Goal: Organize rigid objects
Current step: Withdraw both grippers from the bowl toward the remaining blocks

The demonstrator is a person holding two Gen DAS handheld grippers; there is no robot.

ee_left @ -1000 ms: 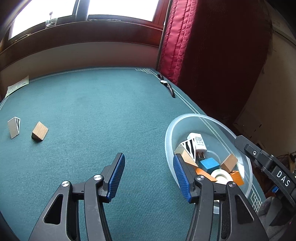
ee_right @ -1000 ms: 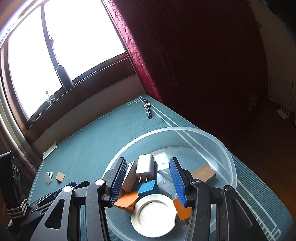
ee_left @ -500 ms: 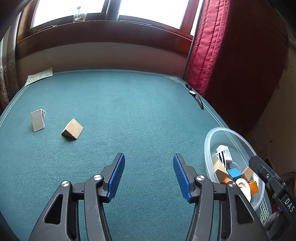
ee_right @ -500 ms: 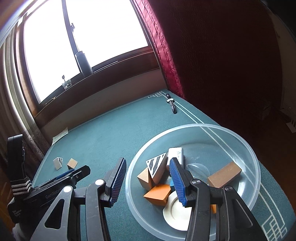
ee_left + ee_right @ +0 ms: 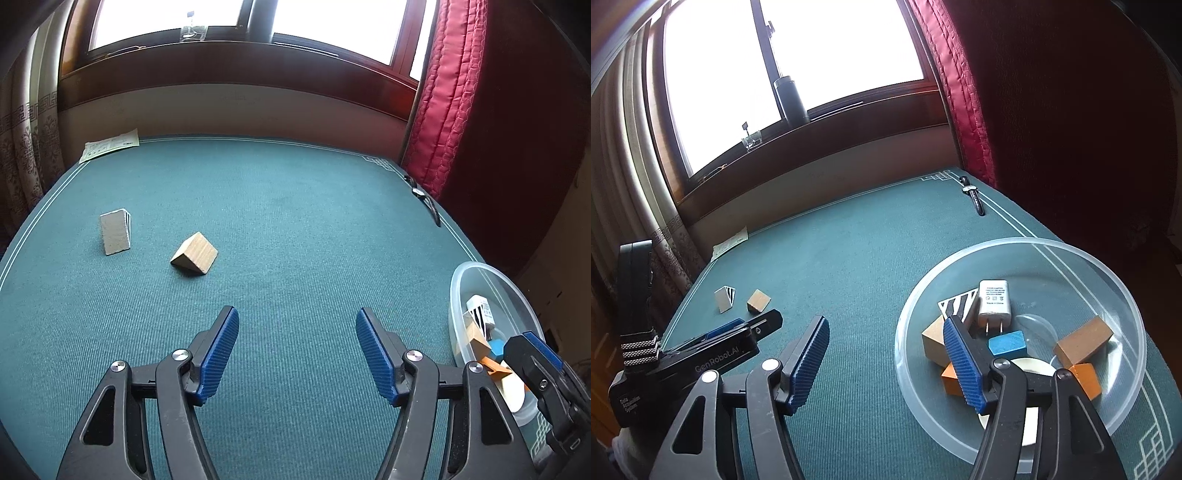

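Note:
A plain wooden wedge (image 5: 194, 254) and a zebra-striped wedge (image 5: 115, 232) lie on the green table (image 5: 295, 206), ahead and left of my open, empty left gripper (image 5: 297, 350). A clear plastic bowl (image 5: 1108, 269) holds a white charger (image 5: 994, 301), a blue block (image 5: 1006, 341), wooden blocks, orange blocks and a tape roll. My open, empty right gripper (image 5: 886, 358) hovers at the bowl's left rim. The bowl (image 5: 465, 288) sits at the right in the left wrist view. Both wedges (image 5: 759, 301) show far left in the right wrist view.
A black wristwatch (image 5: 424, 197) lies near the table's far right edge by the red curtain (image 5: 436, 92). A paper sheet (image 5: 110, 144) lies at the far left corner. A window sill and wall run behind the table. The left gripper's body (image 5: 701, 358) shows in the right wrist view.
Both grippers have swung left away from the bowl. The wedges now sit closer to the left gripper. The right gripper has come off the bowl's middle to its left rim.

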